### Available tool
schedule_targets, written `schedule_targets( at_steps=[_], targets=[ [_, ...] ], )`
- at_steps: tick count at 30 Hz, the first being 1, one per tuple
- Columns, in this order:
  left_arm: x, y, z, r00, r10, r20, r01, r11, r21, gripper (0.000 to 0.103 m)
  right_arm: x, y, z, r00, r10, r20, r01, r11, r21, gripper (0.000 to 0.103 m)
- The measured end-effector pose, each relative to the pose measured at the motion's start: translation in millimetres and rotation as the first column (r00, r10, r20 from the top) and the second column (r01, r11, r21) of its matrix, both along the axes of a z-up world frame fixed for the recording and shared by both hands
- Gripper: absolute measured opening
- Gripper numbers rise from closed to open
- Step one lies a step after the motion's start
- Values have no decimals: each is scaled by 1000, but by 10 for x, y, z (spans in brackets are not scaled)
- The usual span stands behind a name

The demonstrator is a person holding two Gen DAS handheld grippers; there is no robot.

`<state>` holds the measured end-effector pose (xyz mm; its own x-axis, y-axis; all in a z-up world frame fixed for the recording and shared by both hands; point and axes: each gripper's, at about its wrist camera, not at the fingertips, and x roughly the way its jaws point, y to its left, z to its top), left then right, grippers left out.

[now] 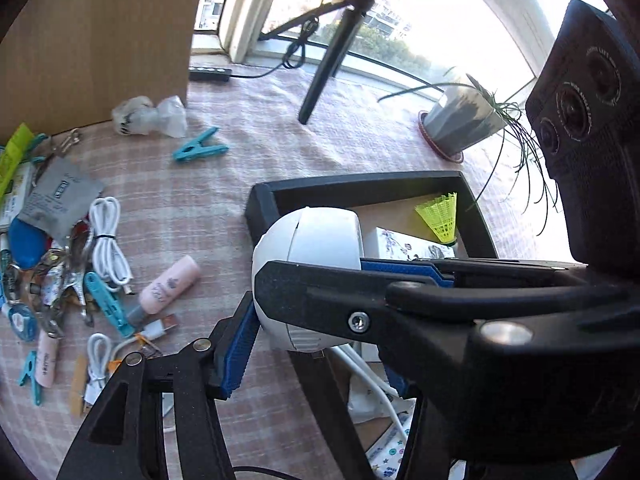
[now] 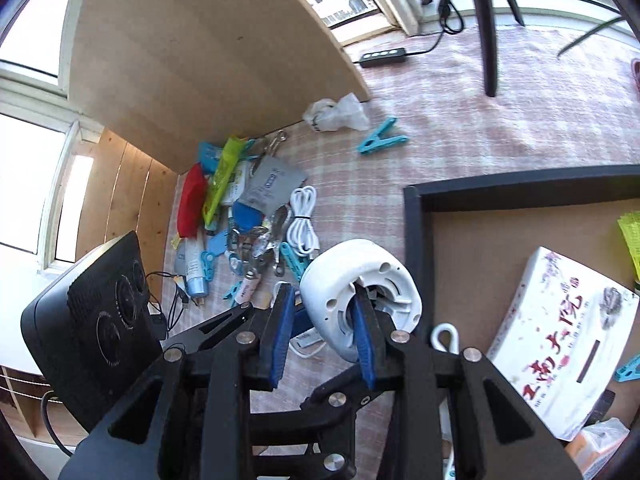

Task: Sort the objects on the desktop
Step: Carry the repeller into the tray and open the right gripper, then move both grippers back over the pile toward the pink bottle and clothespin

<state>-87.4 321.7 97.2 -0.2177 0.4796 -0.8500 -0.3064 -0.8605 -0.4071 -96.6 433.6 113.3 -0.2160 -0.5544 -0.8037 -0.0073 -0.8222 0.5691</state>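
A white dome-shaped device [image 1: 316,240] [image 2: 360,264] hangs above the checked tablecloth, at the left rim of the black tray [image 1: 360,184] [image 2: 412,240]. My left gripper [image 1: 320,344] is shut on its round body, one blue pad pressing its lower left side; the other pad is mostly hidden. My right gripper [image 2: 322,292] is shut on the rim of its hollow base, one pad inside, one outside. In the left wrist view a right finger [image 1: 320,292] crosses the dome. The tray holds a yellow shuttlecock [image 1: 440,216] [image 2: 632,236] and a white printed box [image 2: 560,332].
A heap of small items [image 1: 60,260] [image 2: 248,220] lies left of the tray: cables, clips, tubes, packets. A teal clothespin [image 1: 200,148] [image 2: 380,138] lies alone farther back. A wooden board [image 1: 92,40], a tripod leg [image 1: 328,64] and a potted plant [image 1: 460,120] stand behind.
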Motion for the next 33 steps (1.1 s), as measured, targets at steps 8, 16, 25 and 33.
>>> schedule_targets(
  at_steps=[8, 16, 25, 33],
  targets=[
    [-1, 362, 30, 998, -60, 5, 60, 998, -14, 55, 52, 357, -36, 998, -46, 31, 45, 999, 31, 30],
    [25, 239, 35, 999, -45, -16, 43, 997, -66, 59, 104, 502, 84, 998, -62, 16, 61, 995, 82, 31],
    [38, -309, 15, 999, 27, -33, -31, 994, -107, 59, 60, 248, 63, 1000, -5, 6, 4, 993, 119, 31],
    [32, -1136, -91, 990, 140, -27, -142, 979, -149, 59, -21, -200, 73, 993, 114, -17, -108, 971, 213, 31]
  ],
)
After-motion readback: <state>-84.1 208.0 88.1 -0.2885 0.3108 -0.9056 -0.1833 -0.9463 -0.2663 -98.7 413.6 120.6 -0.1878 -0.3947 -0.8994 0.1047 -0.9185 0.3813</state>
